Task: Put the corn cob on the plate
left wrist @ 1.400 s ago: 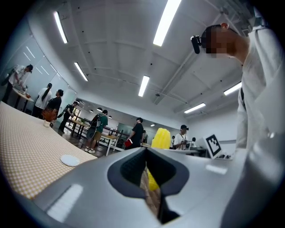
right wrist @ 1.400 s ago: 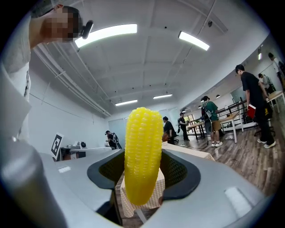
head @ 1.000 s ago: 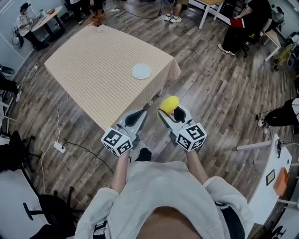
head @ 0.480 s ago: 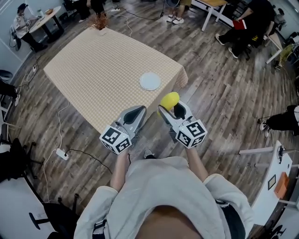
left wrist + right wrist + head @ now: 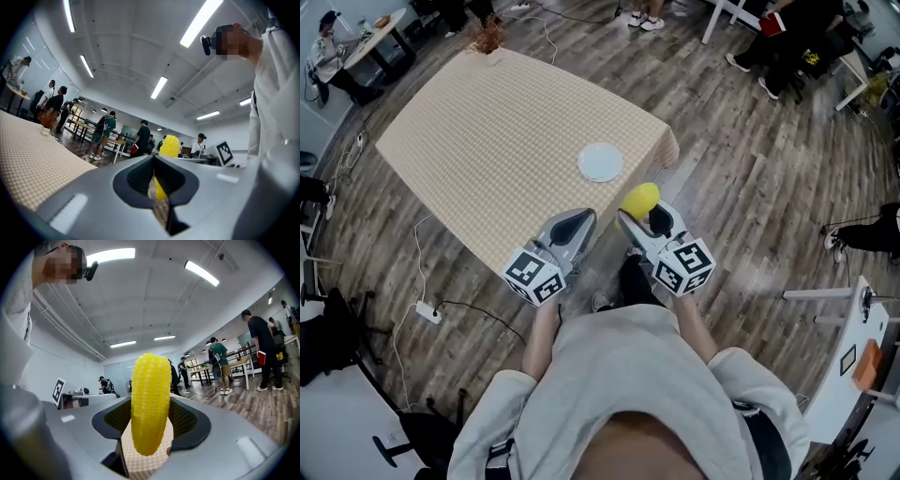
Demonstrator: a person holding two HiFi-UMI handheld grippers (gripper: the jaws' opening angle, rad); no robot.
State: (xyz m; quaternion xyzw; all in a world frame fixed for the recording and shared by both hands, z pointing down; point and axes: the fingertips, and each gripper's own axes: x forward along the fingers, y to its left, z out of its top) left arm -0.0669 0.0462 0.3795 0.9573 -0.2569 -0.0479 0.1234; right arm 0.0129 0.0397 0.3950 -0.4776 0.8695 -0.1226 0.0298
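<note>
Our right tool (image 5: pixel 643 216) grips the corn cob (image 5: pixel 150 399) mid-length; we judge it light, stiff, knobbly; our left tool (image 5: pixel 574 225) is closed, empty.

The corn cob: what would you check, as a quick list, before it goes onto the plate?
1. Grip on the corn cob: ok. It stands upright, pressed between the right gripper's jaws.
2. Plate free to receive it: ok. It looks bare, lying near the table's near corner.
3. Cob above the plate: not ok. In the head view it is short of the plate, by the table's edge.
4. Left gripper out of the way: ok. It is shut on nothing, beside the right one and off the plate.
</note>
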